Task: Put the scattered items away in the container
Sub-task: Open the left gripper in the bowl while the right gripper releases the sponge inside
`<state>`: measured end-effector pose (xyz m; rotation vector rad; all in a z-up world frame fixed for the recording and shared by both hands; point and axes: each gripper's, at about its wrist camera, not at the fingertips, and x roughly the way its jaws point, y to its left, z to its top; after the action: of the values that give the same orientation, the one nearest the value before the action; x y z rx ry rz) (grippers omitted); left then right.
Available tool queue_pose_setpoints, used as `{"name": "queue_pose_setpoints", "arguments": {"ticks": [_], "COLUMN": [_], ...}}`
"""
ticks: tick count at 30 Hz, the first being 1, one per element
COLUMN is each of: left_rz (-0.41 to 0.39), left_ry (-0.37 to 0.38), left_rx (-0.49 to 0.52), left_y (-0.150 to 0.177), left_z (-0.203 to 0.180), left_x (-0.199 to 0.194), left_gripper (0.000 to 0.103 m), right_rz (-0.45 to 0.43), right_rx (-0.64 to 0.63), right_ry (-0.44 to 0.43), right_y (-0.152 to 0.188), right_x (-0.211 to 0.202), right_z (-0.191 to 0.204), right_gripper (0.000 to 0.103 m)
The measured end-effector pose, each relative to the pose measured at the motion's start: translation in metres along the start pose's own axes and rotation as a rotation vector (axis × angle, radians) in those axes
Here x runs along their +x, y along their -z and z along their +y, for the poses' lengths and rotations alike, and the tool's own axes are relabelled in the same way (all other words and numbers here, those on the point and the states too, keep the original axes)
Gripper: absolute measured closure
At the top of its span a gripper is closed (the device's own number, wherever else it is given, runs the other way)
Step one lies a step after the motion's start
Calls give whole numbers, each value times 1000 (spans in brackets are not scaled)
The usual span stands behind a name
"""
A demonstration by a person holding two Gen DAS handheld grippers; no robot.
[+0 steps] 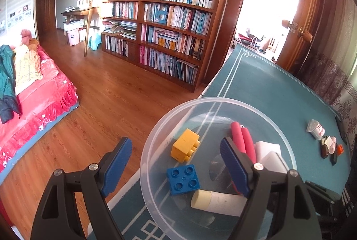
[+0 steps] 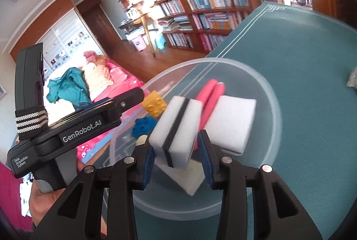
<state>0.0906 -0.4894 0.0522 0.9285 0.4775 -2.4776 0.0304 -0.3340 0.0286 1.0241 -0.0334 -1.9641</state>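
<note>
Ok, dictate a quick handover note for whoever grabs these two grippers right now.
Left gripper: open, straddling the near rim of the clear bowl.
Right gripper: over the bowl with the black-striped white sponge between its fingers; grip looks loose.
Already in: yellow brick, blue brick, pink handles, white block, cream-capped tube.
Left: drop the sponge, then collect the small pile and wrapped packet on the table's right.

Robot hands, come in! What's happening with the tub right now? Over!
Left hand-held gripper open, straddling tub rim. Right hand-held gripper over tub, sponge between fingers. Small items on table outside tub.
</note>
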Motion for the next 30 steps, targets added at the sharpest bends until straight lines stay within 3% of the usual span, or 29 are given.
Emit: {"name": "queue_pose_setpoints", "arguments": {"ticks": [5,30], "left_rz": [11,40], "left_ry": [6,23], "left_rx": [11,65], "left_y": [1,6], "left_z": [-2,-31], "left_x": [1,3], "left_gripper": [18,16], "right_rz": [-26,-172], "right_rx": [-14,20], "right_ry": [31,160], "right_y": [0,0], "right_x": [-7,-61], "right_z": [-1,-29], "right_gripper": [46,46]}}
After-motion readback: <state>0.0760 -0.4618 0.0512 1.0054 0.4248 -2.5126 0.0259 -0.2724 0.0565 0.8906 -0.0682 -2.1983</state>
